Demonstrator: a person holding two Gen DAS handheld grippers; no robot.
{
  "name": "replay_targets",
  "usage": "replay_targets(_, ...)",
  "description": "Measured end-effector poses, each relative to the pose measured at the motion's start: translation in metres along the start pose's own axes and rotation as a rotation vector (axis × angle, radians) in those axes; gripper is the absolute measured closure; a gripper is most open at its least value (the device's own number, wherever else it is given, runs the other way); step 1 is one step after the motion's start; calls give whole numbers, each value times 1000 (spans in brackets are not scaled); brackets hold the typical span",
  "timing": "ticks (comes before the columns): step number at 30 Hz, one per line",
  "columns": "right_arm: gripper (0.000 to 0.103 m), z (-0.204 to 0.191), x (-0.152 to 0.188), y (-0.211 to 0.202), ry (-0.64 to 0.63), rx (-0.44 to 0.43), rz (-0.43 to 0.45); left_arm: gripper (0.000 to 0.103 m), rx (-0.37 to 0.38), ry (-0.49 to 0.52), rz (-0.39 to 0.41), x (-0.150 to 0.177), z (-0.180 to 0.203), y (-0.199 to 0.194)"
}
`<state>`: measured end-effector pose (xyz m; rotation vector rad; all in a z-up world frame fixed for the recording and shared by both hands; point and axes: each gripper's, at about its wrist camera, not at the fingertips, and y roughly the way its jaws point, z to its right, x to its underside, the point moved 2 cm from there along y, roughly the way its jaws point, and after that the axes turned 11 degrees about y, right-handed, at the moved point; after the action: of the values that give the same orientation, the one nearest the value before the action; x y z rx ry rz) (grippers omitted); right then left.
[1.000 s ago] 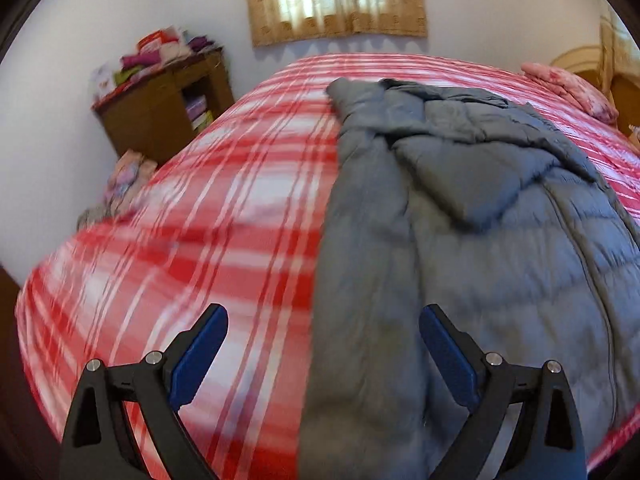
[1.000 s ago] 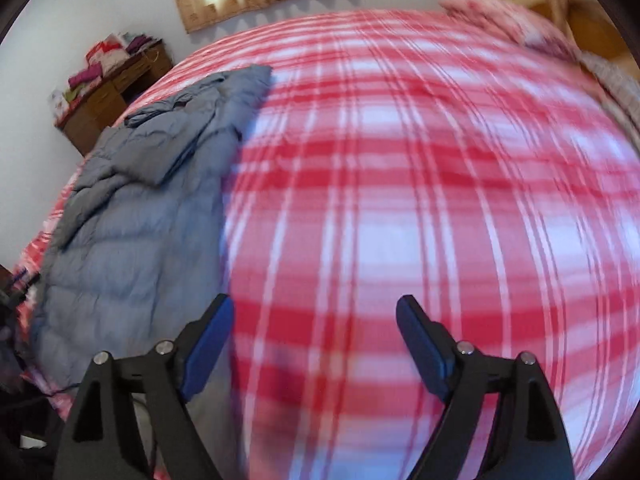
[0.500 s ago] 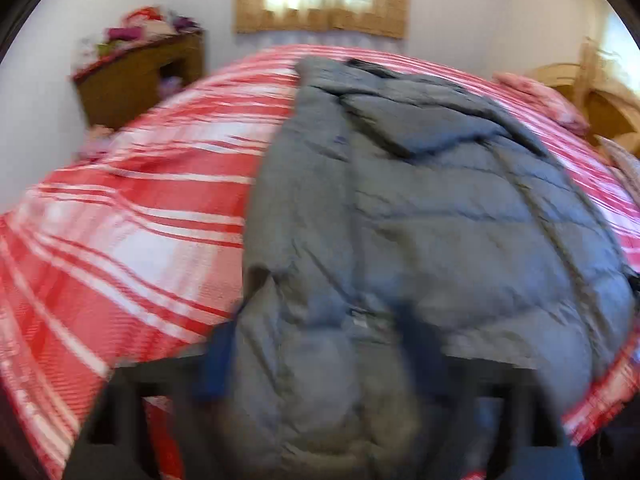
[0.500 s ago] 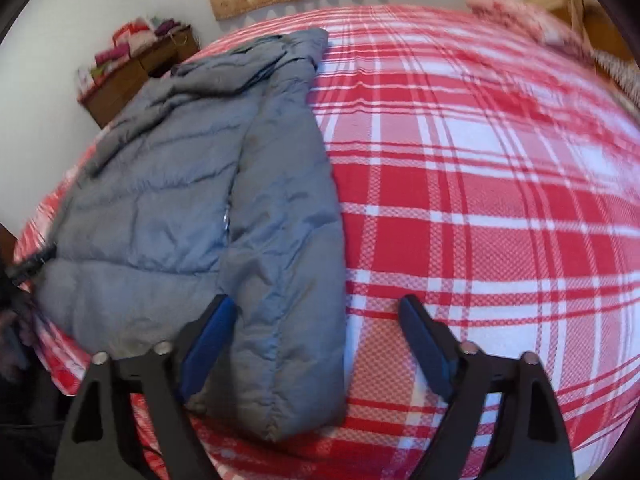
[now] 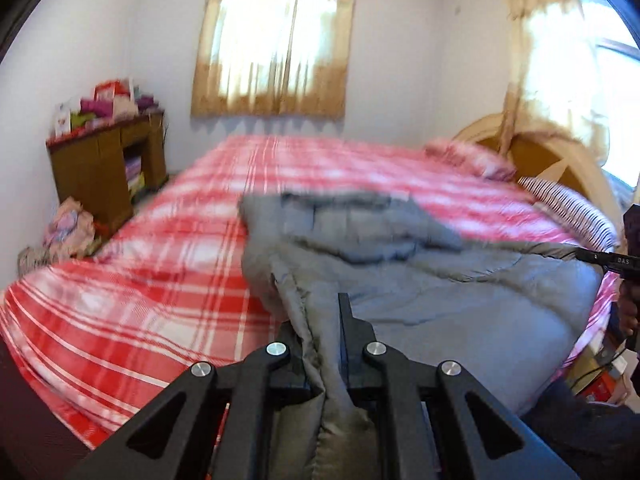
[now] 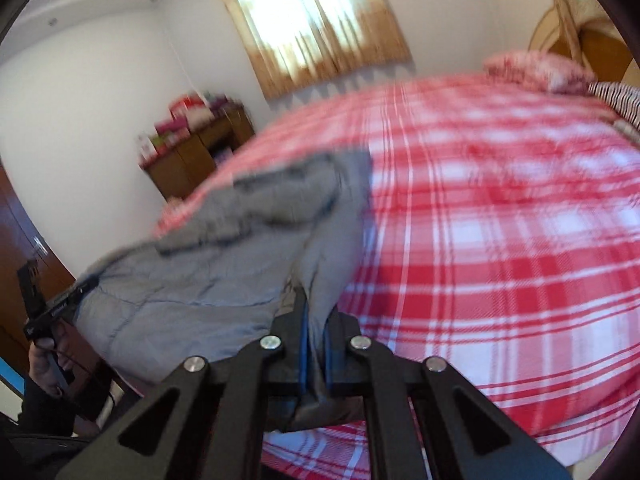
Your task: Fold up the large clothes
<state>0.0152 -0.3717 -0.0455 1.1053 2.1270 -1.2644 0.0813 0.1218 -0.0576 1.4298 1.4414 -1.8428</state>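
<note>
Both grippers are clamped on the near hem of the grey puffer jacket, one corner each. The left gripper has its jaws pinched nearly together with a bunched ridge of fabric running up between them at bottom centre of its view. The right gripper is the same, its blue pads squeezing a peak of grey cloth at bottom centre of its frame. The jacket lies on the red plaid bed, its near end lifted off the cover at the two grips. Its long axis runs from the bottom edge of each frame up toward the curtained window, with the hood or collar end furthest away at mid frame. In the left view the jacket body spreads right of the gripper. In the right view it spreads left, so the garment hangs between the two tools, neither clearly nearer the far end. The other gripper peeks in at the right edge of the left view and at the lower left of the right view. My read: the coming fold turns on that axis, so the hem likely travels forward over the body toward the collar, both hands level. Heavy blur hides details of the far end. A wooden cabinet sits at left, pillows at upper right.
</note>
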Motion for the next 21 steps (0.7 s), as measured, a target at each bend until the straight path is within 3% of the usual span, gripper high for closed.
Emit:
replay_targets(3, 96, -15, -15, -23, -7, -47, 79, 95, 6, 4, 48, -14, -2, -24)
replay_targets(6, 96, -19, -42, -10, -14, -60, 126, 95, -18, 54, 34, -30, -4, -1)
replay_targets(10, 96, 3, -93, 62, 53, -60, 114, 95, -59, 60, -41, -48, -29, 80)
replay_targets(14, 96, 15, -141, 140, 78, 6, 113, 95, -117, 49, -54, -72, -65, 159)
replay_targets(17, 96, 23, -161, 182, 87, 51, 107, 91, -155, 38, -62, -82, -81, 196)
replay_targets(21, 96, 43, -172, 229, 123, 127, 74, 84, -132, -43, -101, -90, -103, 234)
